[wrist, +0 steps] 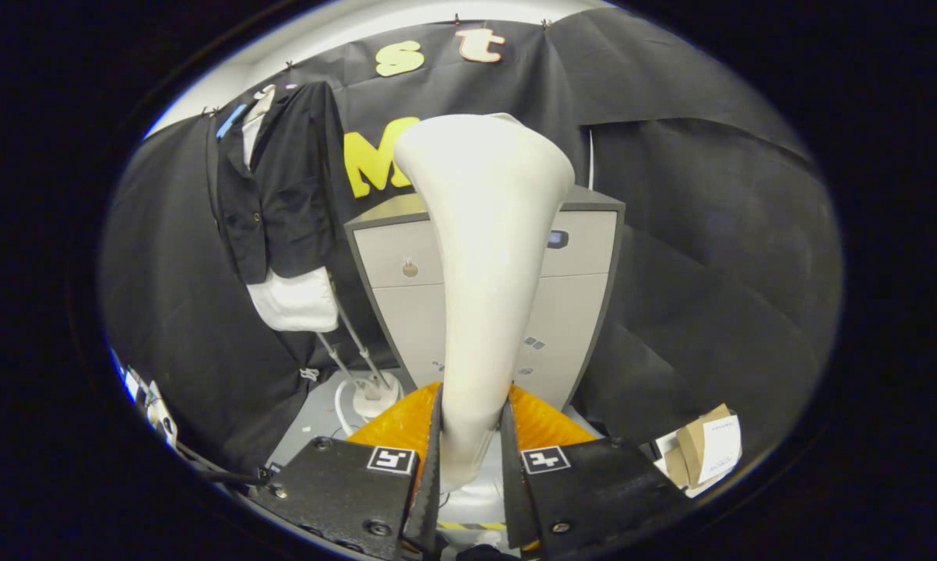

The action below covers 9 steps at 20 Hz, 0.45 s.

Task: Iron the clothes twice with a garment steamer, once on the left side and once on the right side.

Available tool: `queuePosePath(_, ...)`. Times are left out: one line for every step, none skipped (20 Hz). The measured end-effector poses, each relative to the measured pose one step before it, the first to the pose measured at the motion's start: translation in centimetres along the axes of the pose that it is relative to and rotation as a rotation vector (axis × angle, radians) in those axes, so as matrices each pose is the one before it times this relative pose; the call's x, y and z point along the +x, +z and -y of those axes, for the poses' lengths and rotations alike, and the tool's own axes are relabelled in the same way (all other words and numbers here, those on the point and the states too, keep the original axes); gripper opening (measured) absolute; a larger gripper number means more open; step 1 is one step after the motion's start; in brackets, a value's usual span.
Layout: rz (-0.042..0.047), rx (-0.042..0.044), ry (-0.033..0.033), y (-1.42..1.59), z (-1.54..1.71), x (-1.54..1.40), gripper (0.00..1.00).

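My gripper [470,436] is shut on the handle of a cream-white garment steamer [484,257], both fingers pressing its narrow lower part. The steamer rises straight up ahead of the fingers and widens to its head at the top. Off to the left and well beyond the fingers, a black jacket [281,179] over a white shirt [297,300] hangs on a stand against the booth wall. The steamer head is apart from the clothes, to their right.
A grey drawer cabinet [577,273] stands behind the steamer. The stand's thin poles run down to a white round base [375,397] on the floor. An orange surface [394,425] lies just ahead of the fingers. A cardboard box [706,452] sits at lower right.
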<state>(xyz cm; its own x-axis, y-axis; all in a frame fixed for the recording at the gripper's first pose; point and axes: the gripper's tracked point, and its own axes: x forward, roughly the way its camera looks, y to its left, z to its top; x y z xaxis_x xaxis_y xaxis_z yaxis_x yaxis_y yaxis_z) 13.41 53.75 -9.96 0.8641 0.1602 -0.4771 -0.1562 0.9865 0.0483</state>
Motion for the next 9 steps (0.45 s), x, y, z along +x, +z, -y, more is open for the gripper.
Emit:
queuePosePath(-0.00142, 0.00189, 0.00071, 0.223, -0.061, 0.07, 0.36)
queuePosePath(0.00063, 0.0014, -0.00271, -0.039, 0.192, 0.144, 0.36)
queuePosePath(-0.00168, 0.0036, -0.00313, 0.238, -0.045, 0.12, 0.36)
queuePosePath(0.00214, 0.00214, -0.003, 0.298, 0.091, 0.306, 0.36)
queuePosePath(0.00196, 0.00373, -0.00452, 0.415, 0.032, 0.276, 0.36)
queuePosePath(0.00185, 0.00299, -0.00608, 0.295, 0.192, 0.084, 0.36)
queuePosePath(0.0011, 0.00388, -0.00393, 0.313, 0.035, 0.155, 0.36)
queuePosePath(-0.00127, 0.00399, -0.00342, 0.106, 0.2, -0.065, 0.36)
queuePosePath(0.00285, 0.00508, -0.00482, 0.094, 0.027, -0.096, 0.36)
